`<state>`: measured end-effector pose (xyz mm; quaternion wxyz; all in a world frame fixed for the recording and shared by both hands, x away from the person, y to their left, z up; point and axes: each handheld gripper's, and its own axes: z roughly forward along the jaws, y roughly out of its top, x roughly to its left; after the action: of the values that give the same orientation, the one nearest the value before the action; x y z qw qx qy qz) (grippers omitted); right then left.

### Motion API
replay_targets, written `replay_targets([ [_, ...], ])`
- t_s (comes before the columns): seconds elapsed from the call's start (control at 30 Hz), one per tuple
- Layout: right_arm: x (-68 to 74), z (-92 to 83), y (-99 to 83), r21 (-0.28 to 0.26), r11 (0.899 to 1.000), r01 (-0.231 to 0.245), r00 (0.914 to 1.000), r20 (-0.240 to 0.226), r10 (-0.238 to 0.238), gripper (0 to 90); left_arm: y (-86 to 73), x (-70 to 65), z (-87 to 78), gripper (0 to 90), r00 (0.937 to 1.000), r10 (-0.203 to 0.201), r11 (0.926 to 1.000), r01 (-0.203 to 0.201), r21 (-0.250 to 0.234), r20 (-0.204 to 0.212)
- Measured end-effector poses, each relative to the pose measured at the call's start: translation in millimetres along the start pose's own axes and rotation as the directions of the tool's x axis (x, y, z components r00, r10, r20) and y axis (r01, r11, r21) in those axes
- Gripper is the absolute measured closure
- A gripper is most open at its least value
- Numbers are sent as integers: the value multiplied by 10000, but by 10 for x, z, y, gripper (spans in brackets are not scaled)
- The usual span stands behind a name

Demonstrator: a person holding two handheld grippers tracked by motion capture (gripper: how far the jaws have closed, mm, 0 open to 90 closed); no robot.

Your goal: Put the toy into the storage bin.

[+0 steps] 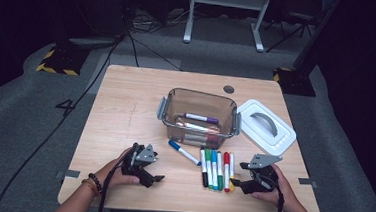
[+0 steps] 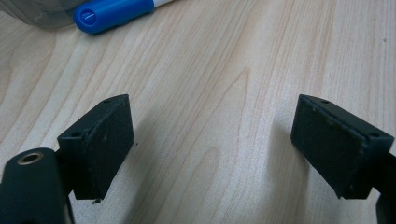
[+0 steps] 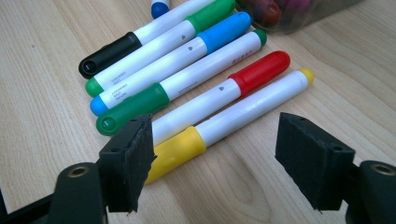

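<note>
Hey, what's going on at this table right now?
A person holds a claw in each hand. The right claw is open, low over the yellow marker at the end of the marker row, not gripping it. The left claw is open over bare table. The clear bin holds more; its lid lies beside it.

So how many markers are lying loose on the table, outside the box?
7. A row of six markers lies side by side in front of the box. One blue-capped marker lies slanted just left of the row. More sit inside the box, some possibly hidden.
</note>
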<state>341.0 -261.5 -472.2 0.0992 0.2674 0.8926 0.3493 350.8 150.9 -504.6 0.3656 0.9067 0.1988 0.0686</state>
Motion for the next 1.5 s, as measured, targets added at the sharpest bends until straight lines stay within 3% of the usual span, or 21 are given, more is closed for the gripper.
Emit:
replay_targets([
  [0.2,12,21,-7,-204,9997,-145,9999,47,146,293,0,0,0,136,10000,-2,10000,2,-3,-1],
  [0.57,35,78,-45,113,9997,-217,9998,36,216,299,0,0,0,136,10000,4,10000,-4,0,-1],
  [0.67,32,86,-56,231,9996,-165,9997,192,161,305,0,0,0,136,10000,6,10000,-6,-2,-1],
  [0.9,-88,-16,-220,295,9977,-606,9964,612,587,344,0,-1,0,136,10000,11,10000,-11,-16,-4],
  [1.0,-161,-72,-301,295,9951,-945,9919,881,916,384,0,-1,0,136,10000,8,10000,-8,-17,-5],
  [1.1,-255,-121,-377,197,9899,-1404,9819,1308,1367,458,0,-1,0,136,10000,11,10000,-11,-15,-5],
  [1.23,-349,-155,-419,-14,9857,-1683,9708,1730,1660,577,0,-1,0,136,10000,9,10000,-9,-14,-5],
  [1.37,-413,-162,-426,-110,9859,-1668,9682,1872,1659,716,0,-1,1,136,10000,7,10000,-7,-17,-5],
  [1.5,-457,-156,-432,-233,9855,-1680,9672,1894,1694,741,0,-1,1,136,10000,11,10000,-11,-15,-6],
])
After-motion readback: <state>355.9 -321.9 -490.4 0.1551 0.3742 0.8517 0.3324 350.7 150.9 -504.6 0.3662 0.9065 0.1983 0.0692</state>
